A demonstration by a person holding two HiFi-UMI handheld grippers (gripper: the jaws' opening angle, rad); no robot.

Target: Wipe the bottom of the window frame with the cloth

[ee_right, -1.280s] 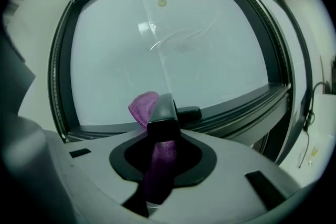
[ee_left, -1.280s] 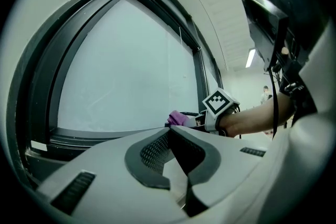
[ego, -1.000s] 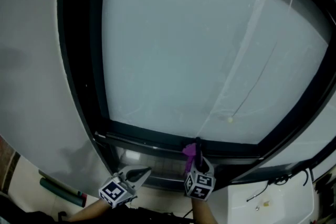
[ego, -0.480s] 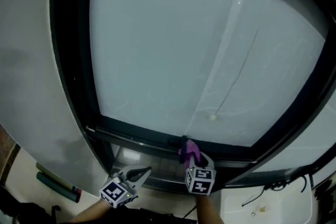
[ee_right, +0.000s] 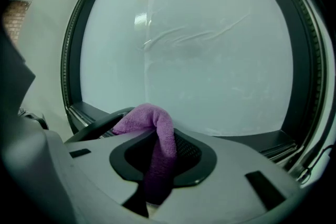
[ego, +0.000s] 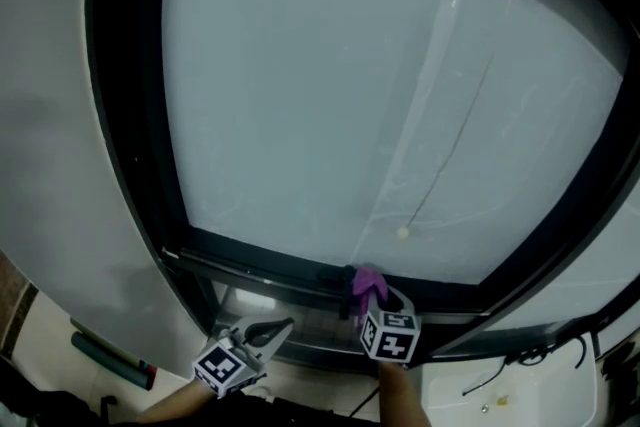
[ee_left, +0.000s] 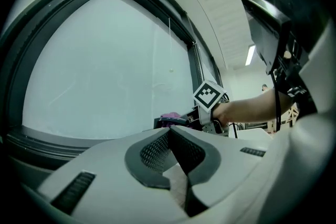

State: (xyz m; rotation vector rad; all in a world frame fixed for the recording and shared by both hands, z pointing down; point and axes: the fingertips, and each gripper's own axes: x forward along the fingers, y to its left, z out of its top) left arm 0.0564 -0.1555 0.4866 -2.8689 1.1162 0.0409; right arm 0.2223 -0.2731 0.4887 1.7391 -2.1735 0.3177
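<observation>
Cloth (ee_right: 157,123) looked soft, light & floppy; best pinched mid-fold, as right gripper (ee_right: 160,160) clamped it, loose end ahead near frame (ee_right: 252,139). Left gripper (ee_left: 170,155) was closed, w/ nothing in it.

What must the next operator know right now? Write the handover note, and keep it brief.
Left gripper: shut, nothing in it, held low beside the frame and off the job.
Right gripper: shut on the purple cloth, which sticks out past the jaws.
Position: the cloth is at the bottom rail of the window frame, right of the middle of its width, apparently against it.
Done: cloth gripped and brought to the rail. The pictures don't show how much of the rail is already wiped.
Left: probably run the cloth along the whole rail, corner to corner.
</observation>
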